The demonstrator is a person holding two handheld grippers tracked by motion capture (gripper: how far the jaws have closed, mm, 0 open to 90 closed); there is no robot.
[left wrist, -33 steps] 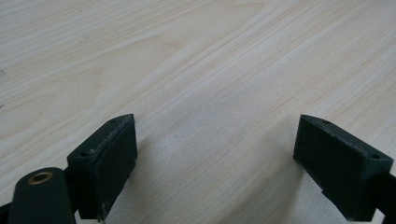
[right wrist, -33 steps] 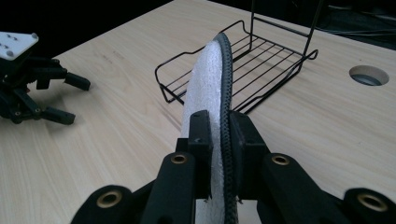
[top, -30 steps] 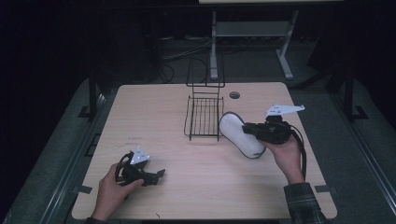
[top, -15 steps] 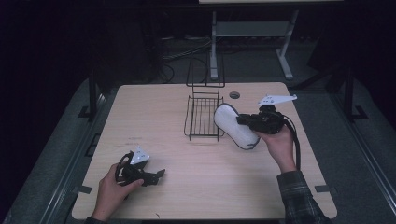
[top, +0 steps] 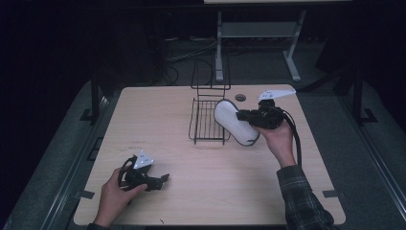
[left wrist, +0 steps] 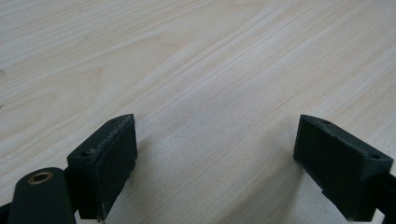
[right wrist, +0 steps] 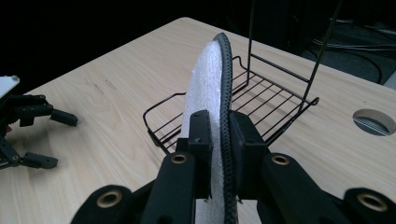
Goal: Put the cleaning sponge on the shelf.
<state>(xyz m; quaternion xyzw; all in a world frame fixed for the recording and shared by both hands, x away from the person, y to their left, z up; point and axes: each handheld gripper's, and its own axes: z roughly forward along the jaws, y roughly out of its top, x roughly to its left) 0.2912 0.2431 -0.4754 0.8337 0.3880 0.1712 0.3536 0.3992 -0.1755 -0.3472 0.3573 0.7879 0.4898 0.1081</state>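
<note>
White foam with a dark rim, a flat oval pad [top: 236,125], sits clamped edge-on between the jaws of my right tongs [top: 245,115]; the right gripper view shows a black pad pressed to each face, one on the white side and one on the dark rim. I hold the oval pad off the pale wooden bench [top: 201,191], tilted, with its upper end leaning over the right-hand edge of the black wire rack [top: 208,122]. That rack is my landmark: it stands toward the far middle of the bench, a low wire tray with a tall wire back rising behind it. Just right of the rack's back, a round cable hole [top: 240,97] opens in the bench top.

My left tongs [top: 160,181] lie well in front of the rack and off to its left, near the bench's near edge, resting low under my left hand [top: 115,194]. Their jaws stand wide apart and released, with bare wood grain between them.
</note>
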